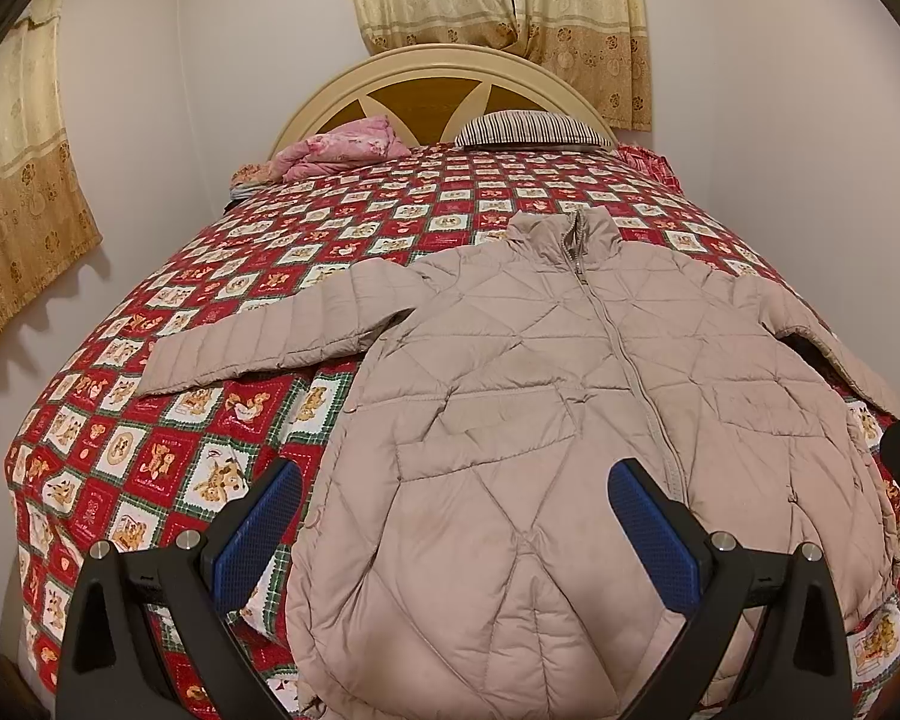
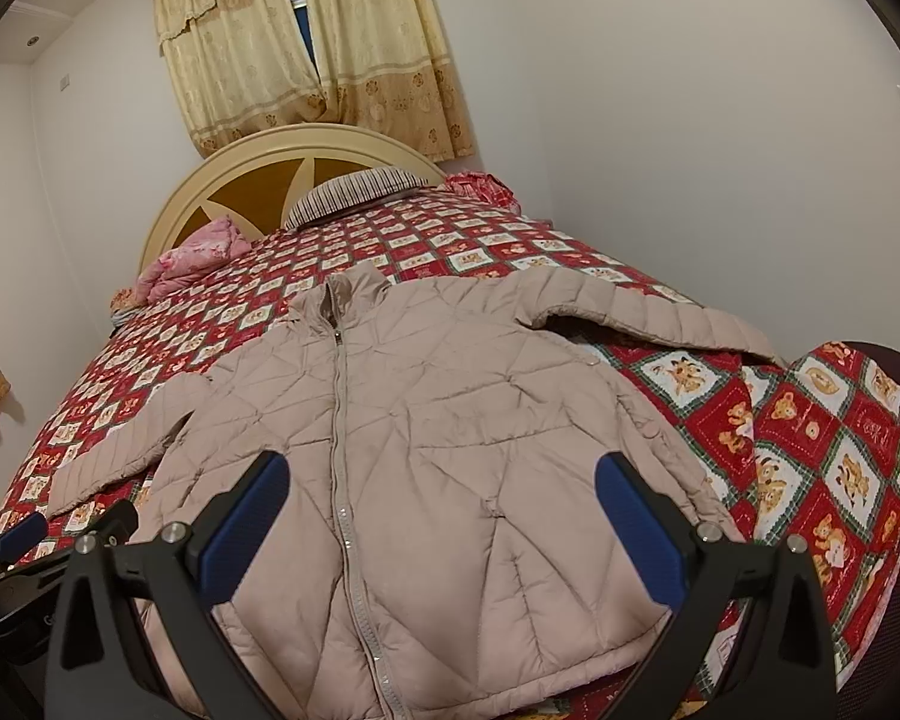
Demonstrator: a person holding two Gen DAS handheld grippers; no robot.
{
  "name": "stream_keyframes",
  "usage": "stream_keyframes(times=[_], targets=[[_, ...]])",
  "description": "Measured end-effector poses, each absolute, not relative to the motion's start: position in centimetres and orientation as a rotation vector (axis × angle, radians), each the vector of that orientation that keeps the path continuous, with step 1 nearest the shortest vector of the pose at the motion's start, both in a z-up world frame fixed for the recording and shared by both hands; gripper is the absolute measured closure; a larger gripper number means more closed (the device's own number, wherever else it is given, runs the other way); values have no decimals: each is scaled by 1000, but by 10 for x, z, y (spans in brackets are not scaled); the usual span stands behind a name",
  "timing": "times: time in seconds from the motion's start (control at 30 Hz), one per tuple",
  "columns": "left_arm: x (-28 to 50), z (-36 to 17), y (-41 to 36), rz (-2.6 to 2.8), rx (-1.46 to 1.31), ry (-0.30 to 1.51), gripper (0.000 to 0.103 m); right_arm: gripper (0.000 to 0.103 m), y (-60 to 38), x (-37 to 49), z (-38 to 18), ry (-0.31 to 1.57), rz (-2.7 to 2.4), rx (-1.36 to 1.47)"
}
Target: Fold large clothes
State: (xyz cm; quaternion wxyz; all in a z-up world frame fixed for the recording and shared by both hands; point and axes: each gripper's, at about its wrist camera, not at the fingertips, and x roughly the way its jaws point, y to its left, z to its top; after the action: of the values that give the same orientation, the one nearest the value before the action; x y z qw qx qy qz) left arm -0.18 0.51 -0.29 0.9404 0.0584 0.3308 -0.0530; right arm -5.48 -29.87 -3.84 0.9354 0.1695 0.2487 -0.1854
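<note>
Left wrist view: left gripper [image 1: 455, 516] has jaws spread wide, nothing between the blue pads [image 1: 258, 540], hanging over the lower front of the jacket [image 1: 540, 390]. Jacket is beige, quilted, zipped shut, lying front-up on the bed's red patchwork quilt [image 1: 150, 450], collar toward the headboard [image 1: 444, 84]. One sleeve [image 1: 282, 330] stretches out flat to the side; the other runs off toward the far edge and its cuff is not visible. Hem is cut off behind the gripper body and the frame bottom. Black shape at the frame's side edge is probably the other gripper, too cropped to read. Striped pillow [image 1: 531, 127] and pink bundle [image 1: 342, 147] sit by the headboard, curtains [image 1: 498, 6] above

Right wrist view: right gripper [image 2: 441, 516] also released, pads apart, empty, above the jacket's lower front beside the zip [image 2: 345, 468]. Near sleeve [image 2: 648, 315] lies along the bed edge, cuff end hard to make out. Left gripper [image 2: 24, 531] shows only partly at the lower corner; from here I cannot tell its state. Dark object at the opposite lower edge is unreadable
</note>
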Motion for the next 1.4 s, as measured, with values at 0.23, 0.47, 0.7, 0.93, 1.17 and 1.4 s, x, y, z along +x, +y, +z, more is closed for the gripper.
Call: stream_keyframes(times=[0.23, 0.47, 0.7, 0.93, 1.17, 1.4], targets=[[-2, -6, 2, -108, 123, 683, 1, 0, -298, -55, -39, 510, -387, 354], [13, -17, 0, -112, 114, 701, 1, 0, -302, -50, -44, 517, -412, 352], [52, -28, -6, -111, 132, 710, 1, 0, -332, -41, -51, 519, -473, 352], [118, -27, -5, -152, 110, 663, 1, 5, -398, -35, -50, 506, -528, 412], [190, -67, 9, -51, 67, 665, 1, 26, -493, -58, -79, 480, -617, 695], [214, -121, 22, -71, -40, 851, 1, 40, -582, -68, -107, 414, -655, 1005]])
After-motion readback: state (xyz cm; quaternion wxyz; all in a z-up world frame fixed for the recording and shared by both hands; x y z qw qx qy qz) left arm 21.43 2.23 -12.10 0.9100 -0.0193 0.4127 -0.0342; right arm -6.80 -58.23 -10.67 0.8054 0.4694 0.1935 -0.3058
